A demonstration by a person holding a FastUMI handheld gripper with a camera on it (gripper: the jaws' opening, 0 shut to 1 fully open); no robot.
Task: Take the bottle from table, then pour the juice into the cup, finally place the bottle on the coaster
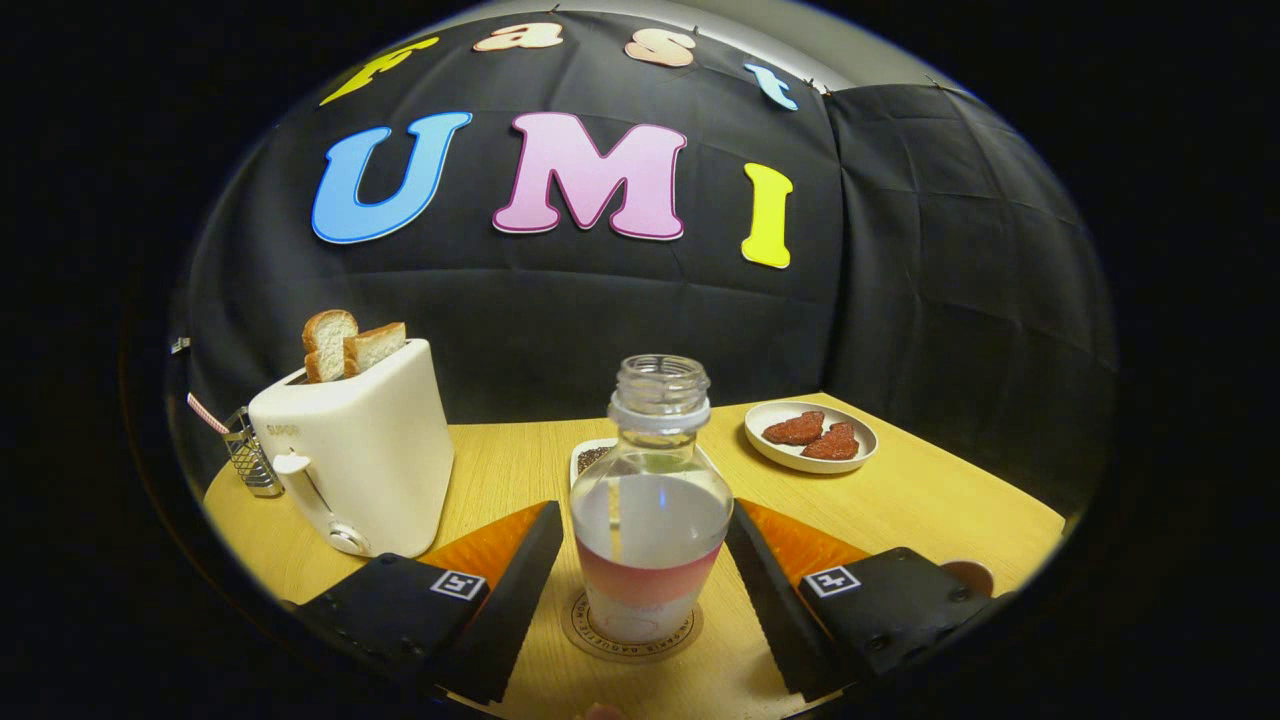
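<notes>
With the bottle (650,510) standing upright on the coaster (632,632), uncapped, I'd call this the placing step. My gripper (645,570) has its fingers spread apart, flanking the bottle without touching. Toaster (355,450) ahead-left, plate (812,438) ahead-right, cup (968,576) beside the right finger; nothing blocks a straight pull-back.

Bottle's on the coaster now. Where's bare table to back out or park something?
Bare wood between the plate and the gripper, and behind the toaster. Crowded centre: bottle on the coaster between the open fingers, small dish behind it.
</notes>
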